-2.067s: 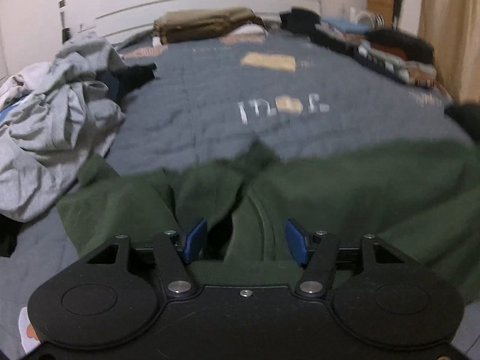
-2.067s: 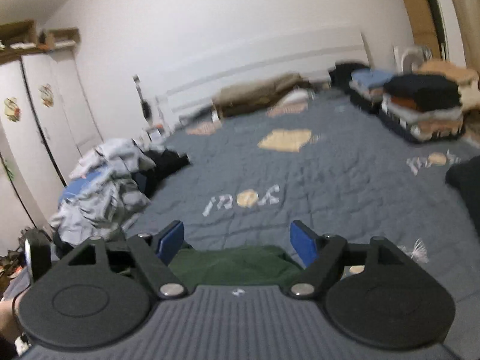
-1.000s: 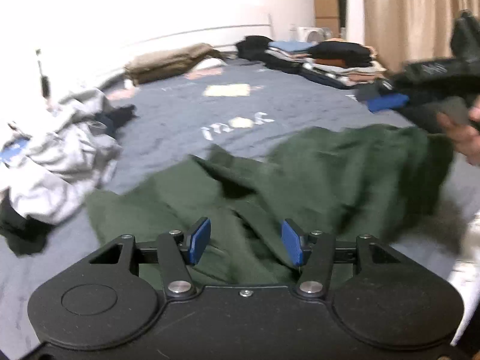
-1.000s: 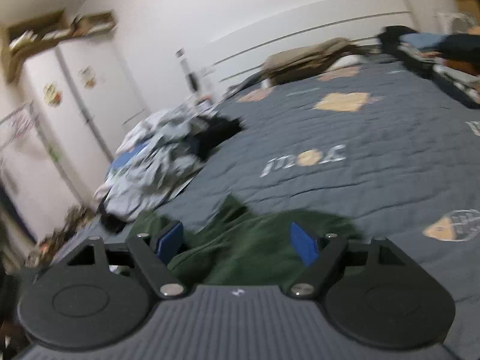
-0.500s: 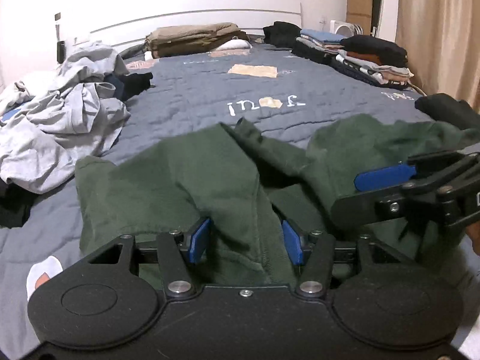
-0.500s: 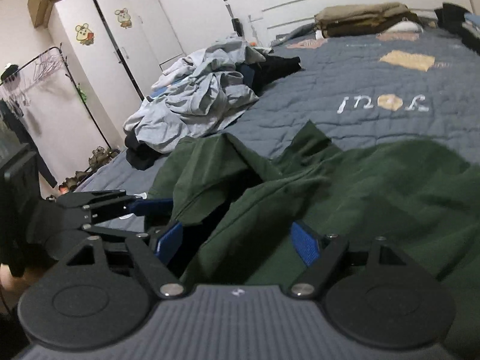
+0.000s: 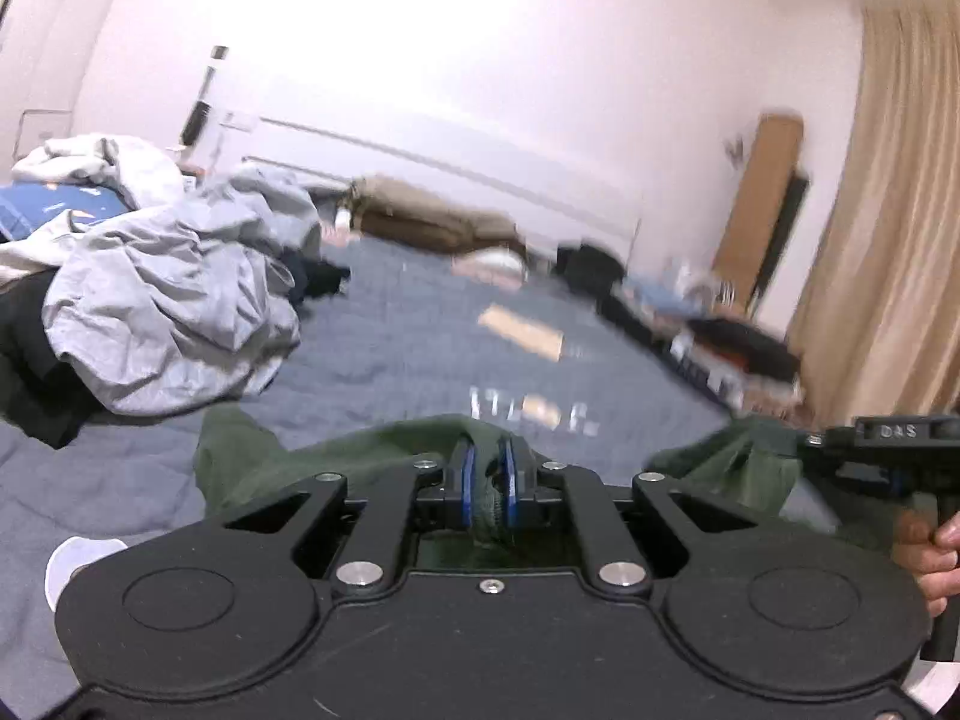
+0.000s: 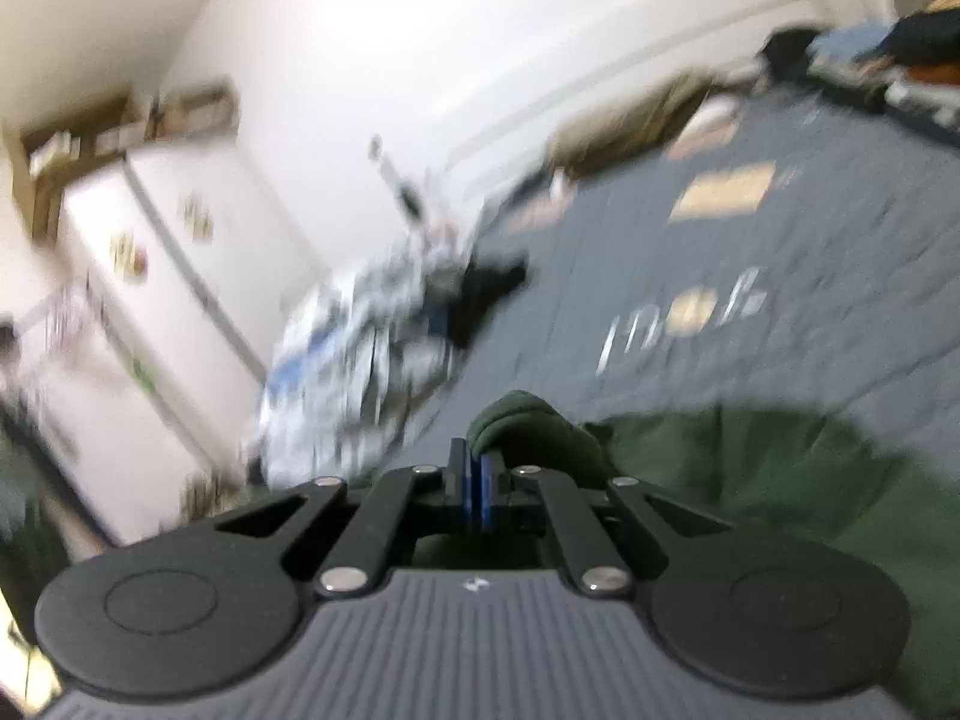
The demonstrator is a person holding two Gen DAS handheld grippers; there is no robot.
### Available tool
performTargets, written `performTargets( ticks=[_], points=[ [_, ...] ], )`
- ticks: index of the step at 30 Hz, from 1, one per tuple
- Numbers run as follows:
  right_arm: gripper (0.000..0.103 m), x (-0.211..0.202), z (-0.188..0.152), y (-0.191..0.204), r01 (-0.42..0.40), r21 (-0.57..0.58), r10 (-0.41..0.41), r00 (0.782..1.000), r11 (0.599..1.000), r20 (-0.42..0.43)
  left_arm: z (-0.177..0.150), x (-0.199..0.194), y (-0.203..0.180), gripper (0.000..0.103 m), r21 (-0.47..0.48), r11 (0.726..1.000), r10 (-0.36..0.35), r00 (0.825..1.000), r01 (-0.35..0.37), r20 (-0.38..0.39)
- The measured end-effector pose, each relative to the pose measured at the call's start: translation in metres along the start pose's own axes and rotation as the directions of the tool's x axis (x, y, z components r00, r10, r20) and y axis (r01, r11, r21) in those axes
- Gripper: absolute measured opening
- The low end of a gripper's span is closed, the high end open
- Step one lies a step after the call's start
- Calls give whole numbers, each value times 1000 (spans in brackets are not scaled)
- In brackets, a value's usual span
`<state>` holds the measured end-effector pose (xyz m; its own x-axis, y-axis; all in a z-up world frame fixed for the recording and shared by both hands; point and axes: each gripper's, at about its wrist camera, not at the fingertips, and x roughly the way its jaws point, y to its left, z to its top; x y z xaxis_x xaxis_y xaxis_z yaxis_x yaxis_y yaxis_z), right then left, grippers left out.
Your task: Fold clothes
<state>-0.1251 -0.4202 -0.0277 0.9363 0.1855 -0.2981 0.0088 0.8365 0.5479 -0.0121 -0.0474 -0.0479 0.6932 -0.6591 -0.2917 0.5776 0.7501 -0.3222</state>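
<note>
The left gripper (image 7: 487, 483) has its blue pads clamped on a bunched fold of the dark green garment (image 7: 336, 465). The right gripper (image 8: 472, 483) has its pads pressed together on another edge of the same garment (image 8: 750, 456), a rounded lump of cloth sticking out just past the tips. The garment hangs between the two grippers above the near end of the grey-blue quilt (image 7: 390, 348), at 6 o'clock in both views.

The folding of this piece looks barely begun: both grips are made, but the cloth is still crumpled and no crease is laid. It has yet to be spread, folded and set aside. The heap of grey and blue laundry (image 7: 162, 282), at 9 o'clock in the left view, suggests many more items remain, while the stacks of folded clothes (image 7: 738, 354) at 3 o'clock look finished.

The left view alone shows the right gripper's body (image 7: 900, 456) and the hand (image 7: 939, 552) holding it at 3 o'clock, plus the curtain (image 7: 894, 240) and the folded stacks. The right view alone shows the white wardrobe (image 8: 150, 276) and the shelf (image 8: 120, 120) at 10 o'clock. It is heavily motion-blurred, so how much cloth it grips is uncertain.
</note>
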Motion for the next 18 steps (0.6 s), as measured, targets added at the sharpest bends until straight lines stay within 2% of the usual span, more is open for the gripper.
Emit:
performTargets(
  ticks=[3, 5, 6, 8, 9, 10, 12, 14, 16, 18],
  points=[
    [3, -24, 15, -11, 19, 8, -20, 999, 1000, 39, -4, 6, -8, 10, 50, 999, -7, 999, 9, -50],
    [3, -24, 11, -17, 53, -74, -58, 995, 996, -75, -6, 9, -13, 12, 83, 996, -10, 996, 17, -83],
    [4, -21, 8, -20, 62, -125, -80, 986, 990, -145, -7, 11, -16, 12, 99, 995, -11, 995, 21, -100],
    [6, -14, -1, -29, 126, -185, -172, 952, 975, -255, -10, 15, -21, 19, 131, 991, -13, 991, 31, -133],
    [7, -10, -5, -34, 154, -202, -209, 935, 967, -287, -11, 17, -24, 35, 147, 988, -13, 989, 36, -149],
    [7, -12, -4, -36, 156, -204, -211, 935, 966, -285, -12, 19, -26, 48, 163, 986, -14, 986, 41, -166],
    [11, -21, 3, -34, 136, -190, -180, 954, 972, -240, -14, 21, -31, 58, 190, 980, -14, 981, 51, -191],
    [17, -30, 10, -31, 113, -181, -147, 972, 977, -185, -5, 11, -26, 59, 172, 985, -14, 992, 35, -122],
    [43, -41, 17, -22, 86, -183, -105, 990, 979, -97, 4, 6, -22, 59, 137, 991, 1, 999, 6, -49],
    [53, -42, 20, -16, 57, -184, -66, 997, 981, -44, 12, 5, -20, 59, 115, 993, -15, 1000, 16, -12]
  ],
)
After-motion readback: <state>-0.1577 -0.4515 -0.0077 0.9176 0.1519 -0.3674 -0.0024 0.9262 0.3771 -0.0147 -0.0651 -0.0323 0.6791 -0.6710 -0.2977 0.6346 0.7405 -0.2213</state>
